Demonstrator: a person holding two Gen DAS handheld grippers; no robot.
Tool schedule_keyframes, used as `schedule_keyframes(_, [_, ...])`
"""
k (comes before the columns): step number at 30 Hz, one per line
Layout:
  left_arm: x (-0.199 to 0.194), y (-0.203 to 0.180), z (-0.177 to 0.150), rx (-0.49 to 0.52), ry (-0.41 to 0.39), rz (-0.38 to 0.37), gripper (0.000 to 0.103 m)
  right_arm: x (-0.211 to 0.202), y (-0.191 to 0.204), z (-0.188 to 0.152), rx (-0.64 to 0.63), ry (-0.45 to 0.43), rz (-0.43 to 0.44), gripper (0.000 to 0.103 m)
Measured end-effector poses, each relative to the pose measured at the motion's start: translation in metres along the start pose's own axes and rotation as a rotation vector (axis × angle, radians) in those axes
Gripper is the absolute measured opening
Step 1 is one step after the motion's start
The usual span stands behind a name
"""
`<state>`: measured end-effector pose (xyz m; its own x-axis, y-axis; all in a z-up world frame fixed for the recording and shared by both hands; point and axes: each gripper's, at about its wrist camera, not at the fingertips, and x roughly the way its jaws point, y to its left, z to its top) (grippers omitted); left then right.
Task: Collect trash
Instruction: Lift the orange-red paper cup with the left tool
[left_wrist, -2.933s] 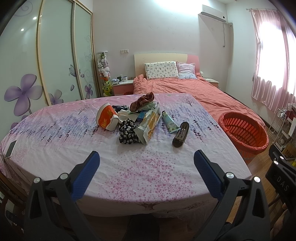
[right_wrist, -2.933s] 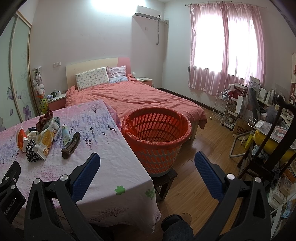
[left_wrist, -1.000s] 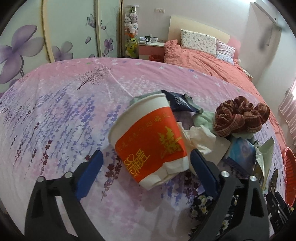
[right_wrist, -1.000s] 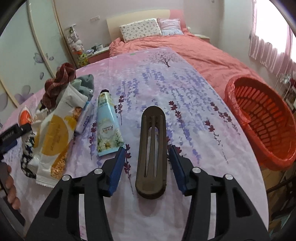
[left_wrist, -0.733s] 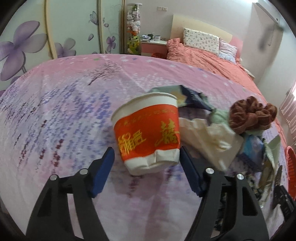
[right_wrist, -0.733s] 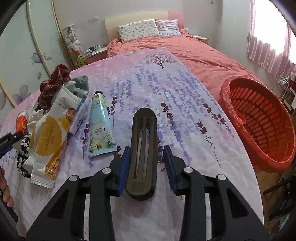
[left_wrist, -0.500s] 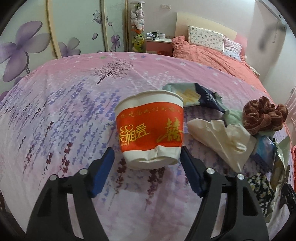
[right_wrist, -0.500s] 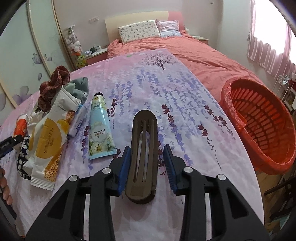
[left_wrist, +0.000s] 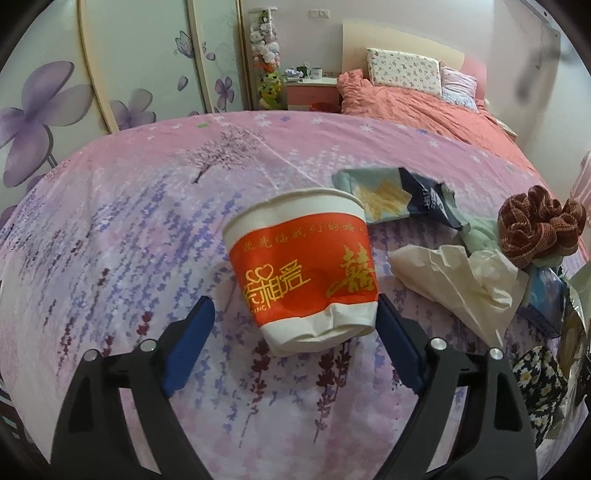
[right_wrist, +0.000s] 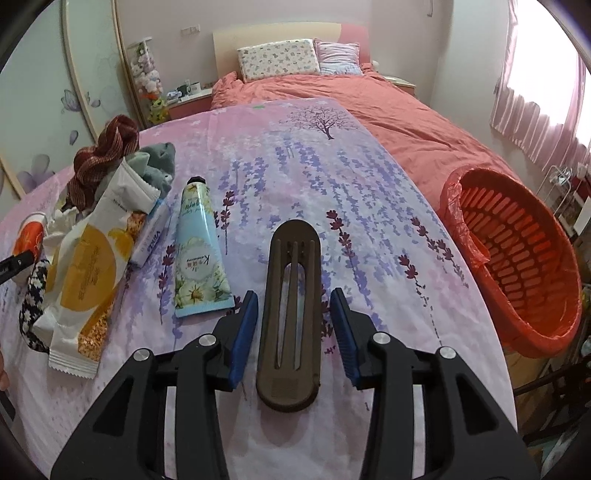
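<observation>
Crowding cup (left_wrist: 301, 269) — tissue (left_wrist: 461, 280), scrunchie (left_wrist: 537, 225)

The table (right_wrist: 369, 206), draped in a pink lavender-print cloth, carries a dented red-and-white paper cup (left_wrist: 301, 269), crumpled tissue (left_wrist: 458, 280), a torn chip bag (left_wrist: 399, 197), a hand-cream tube (right_wrist: 197, 247), a yellow-and-white snack wrapper (right_wrist: 92, 269) and a brown hair clip (right_wrist: 290, 310).

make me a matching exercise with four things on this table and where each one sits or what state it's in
1. paper cup
2. brown hair clip
3. hand cream tube
4. orange basket

A. lying left of the hair clip
B. off the table's right edge
C. crumpled at its base
D. between the right hand-held gripper's blue pads

Pairs: 1-C, 2-D, 3-A, 4-B
</observation>
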<state>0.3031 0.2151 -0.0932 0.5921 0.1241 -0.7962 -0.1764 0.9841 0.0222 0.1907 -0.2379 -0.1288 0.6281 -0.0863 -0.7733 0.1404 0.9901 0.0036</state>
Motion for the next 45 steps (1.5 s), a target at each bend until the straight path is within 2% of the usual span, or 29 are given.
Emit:
schedule_keyframes(2, [0.005,-0.001,-0.001,-0.003,0.013,-0.008,0.079,-0.001,0.001,-0.001,-0.004,0.0,-0.005,0.042])
schedule_keyframes(4, [0.009,0.0,-0.001,-0.017,0.024,-0.015,0.075,-0.002,0.0,-0.001,-0.007,-0.001,-0.005,0.034])
schedule_keyframes(6, [0.012,0.005,-0.001,-0.033,0.02,-0.018,0.062,-0.003,0.0,-0.001,-0.009,-0.003,-0.001,0.033])
schedule_keyframes(18, [-0.015,0.016,-0.011,-0.008,-0.074,-0.018,0.061,-0.01,-0.009,-0.003,0.005,-0.031,0.019,0.033])
schedule_keyframes(22, [-0.012,0.016,-0.017,-0.011,-0.04,-0.011,0.062,-0.008,-0.01,-0.004,0.008,-0.012,0.016,0.033])
schedule_keyframes(23, [-0.01,0.017,-0.018,-0.015,-0.03,-0.009,0.065,-0.007,-0.011,-0.004,0.008,-0.006,0.017,0.033])
schedule_keyframes(24, [-0.008,0.018,-0.021,-0.022,-0.016,-0.006,0.074,-0.008,-0.011,-0.005,0.006,-0.006,0.016,0.033])
schedule_keyframes(26, [-0.007,0.018,-0.025,-0.04,-0.011,0.006,0.085,-0.008,-0.01,-0.004,-0.001,-0.001,0.013,0.033])
schedule_keyframes(30, [-0.01,0.019,-0.025,-0.036,-0.019,0.025,0.088,-0.007,-0.011,-0.003,0.002,0.01,0.015,0.033])
schedule_keyframes(37, [-0.004,0.021,-0.01,-0.052,-0.002,0.022,0.087,-0.004,-0.011,0.001,0.014,0.029,0.016,0.034])
schedule_keyframes(39, [0.001,0.021,-0.007,-0.044,0.014,0.017,0.074,-0.004,-0.011,0.001,0.009,0.03,0.016,0.033])
schedule_keyframes(45, [-0.012,0.023,-0.006,-0.04,-0.024,0.001,0.072,-0.009,-0.016,-0.001,0.011,0.009,0.035,0.033])
